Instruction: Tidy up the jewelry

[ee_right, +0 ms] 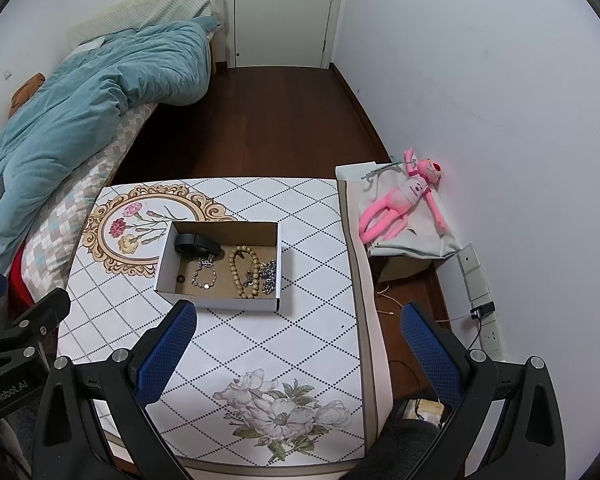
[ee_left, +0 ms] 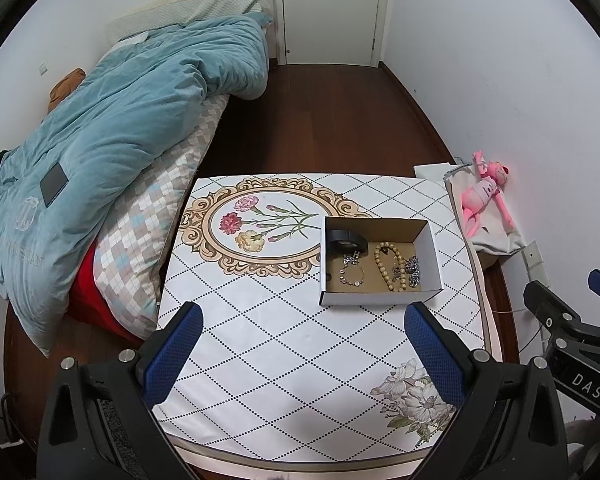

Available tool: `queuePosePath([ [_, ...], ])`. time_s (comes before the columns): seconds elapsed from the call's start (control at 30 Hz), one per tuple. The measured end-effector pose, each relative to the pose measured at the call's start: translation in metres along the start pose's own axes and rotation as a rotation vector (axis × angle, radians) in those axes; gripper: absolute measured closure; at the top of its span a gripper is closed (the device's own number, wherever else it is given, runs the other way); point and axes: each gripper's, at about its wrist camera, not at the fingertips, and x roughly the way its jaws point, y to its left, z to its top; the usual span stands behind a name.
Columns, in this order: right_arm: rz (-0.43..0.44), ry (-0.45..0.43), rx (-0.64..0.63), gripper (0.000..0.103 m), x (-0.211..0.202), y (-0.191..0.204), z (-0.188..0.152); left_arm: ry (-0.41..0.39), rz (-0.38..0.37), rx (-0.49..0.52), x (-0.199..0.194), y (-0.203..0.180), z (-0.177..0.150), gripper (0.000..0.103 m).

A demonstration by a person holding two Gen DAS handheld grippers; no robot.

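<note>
Tools come first in both views: the left tool (ee_left: pixel 303 354) and the right tool (ee_right: pixel 296 350) each hang above the near part of the table (ee_left: pixel 284 344) with their blue-padded fingers spread wide and nothing between them, neither touching any jewelry. Beyond them, past the middle of the patterned tablecloth, stands an open cardboard box (ee_left: pixel 380 302), and every piece in sight already lies inside it: a black band (ee_left: pixel 346 240) at the back left, a silver bracelet (ee_left: pixel 352 272) in front of it, a string of wooden beads (ee_left: pixel 388 264) in the middle, and a tangle of silver chain (ee_left: pixel 412 270) at the right, touching the beads. No jewelry lies loose on the tablecloth, so the gathering looks done; whether sorting inside the box is left, I cannot say from the task line. A small dark ring (ee_right: pixel 179 279) near the box's front left corner is too small to identify, and the chain's links are too knotted to tell one piece from several. The near box wall hides a strip of the floor inside. Farther off, a pink plush toy (ee_right: pixel 404 196) lies on a pale bag beside the table, a bed with a blue quilt (ee_left: pixel 112 120) stands to the left, and a shut door closes the far end.
</note>
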Motion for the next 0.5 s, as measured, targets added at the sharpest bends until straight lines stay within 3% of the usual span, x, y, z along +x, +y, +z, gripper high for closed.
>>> queuePosePath([
  [0.5, -0.003, 0.004, -0.002, 0.0, 0.0022, -0.0037, -0.0012, 0.011, -0.007, -0.001, 0.0056, 0.0014, -0.0029, 0.0],
])
